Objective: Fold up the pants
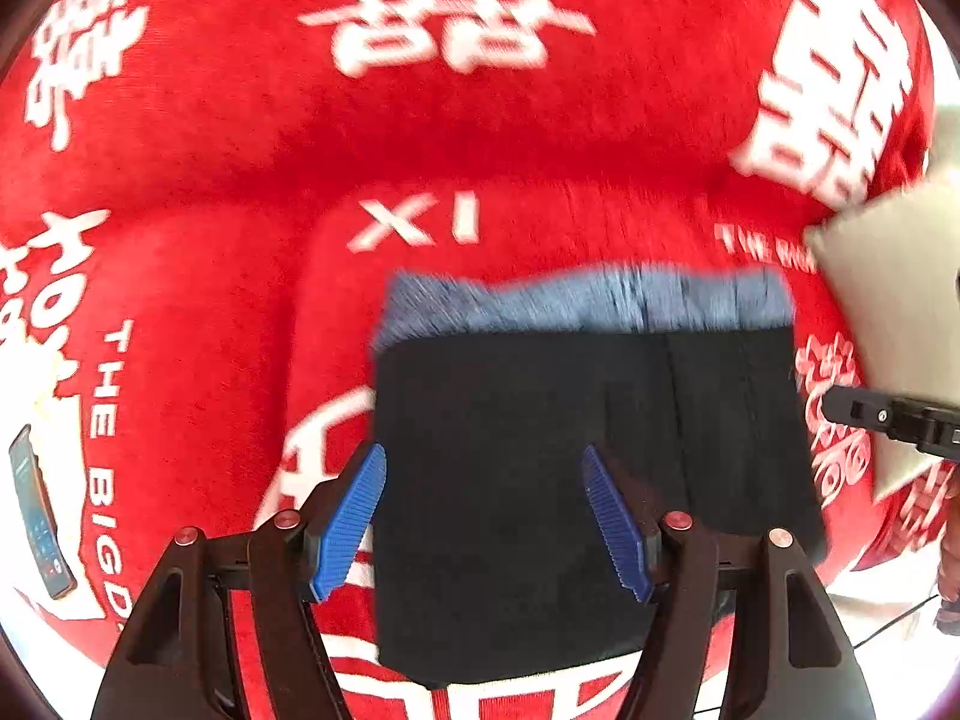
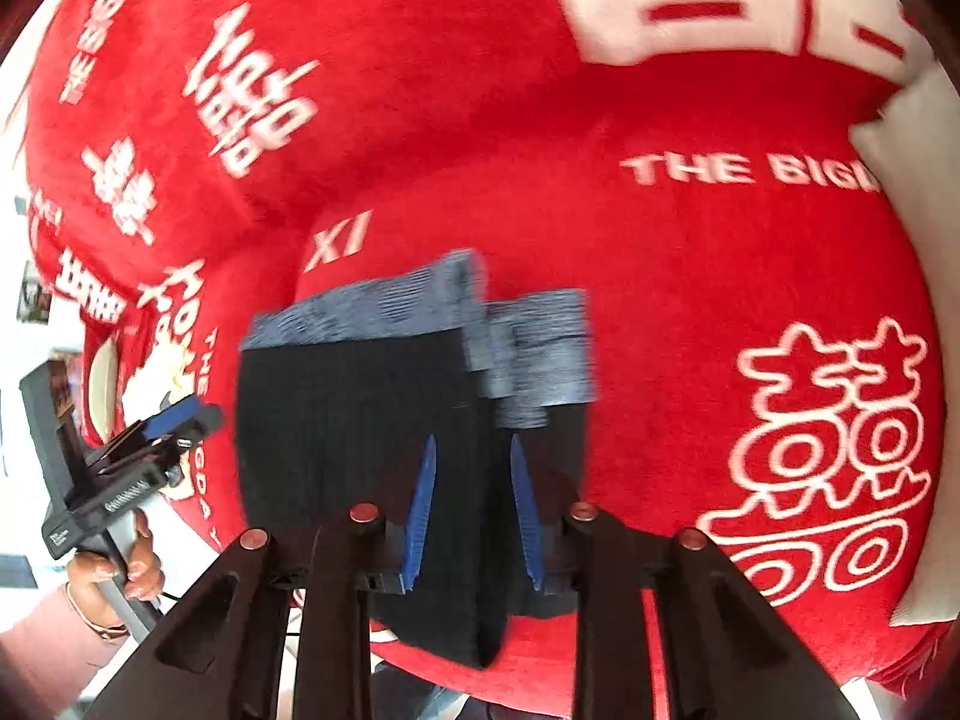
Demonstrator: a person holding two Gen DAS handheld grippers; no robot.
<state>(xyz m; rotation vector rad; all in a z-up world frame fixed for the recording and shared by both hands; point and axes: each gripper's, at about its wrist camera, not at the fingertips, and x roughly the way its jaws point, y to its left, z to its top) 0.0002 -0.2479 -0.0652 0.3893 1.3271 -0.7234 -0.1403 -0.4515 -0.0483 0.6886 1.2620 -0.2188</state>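
The dark navy pants (image 1: pixel 540 468) lie folded into a compact rectangle on a red sofa seat, with a lighter blue-grey band along the far edge. My left gripper (image 1: pixel 486 516) is open, its blue pads spread above the near part of the pants, holding nothing. In the right wrist view the pants (image 2: pixel 360 450) hang partly over the seat's front edge. My right gripper (image 2: pixel 471 510) straddles a raised fold of the pants with a gap between its blue pads; whether they press the cloth is unclear. The left gripper (image 2: pixel 180 414) shows there at left.
The red sofa cover (image 1: pixel 480 150) with white lettering fills both views. A phone (image 1: pixel 39 516) lies at the far left. A pale cushion (image 1: pixel 888 312) sits at the right, also in the right wrist view (image 2: pixel 900 138). The right gripper's body (image 1: pixel 894 420) shows at the right edge.
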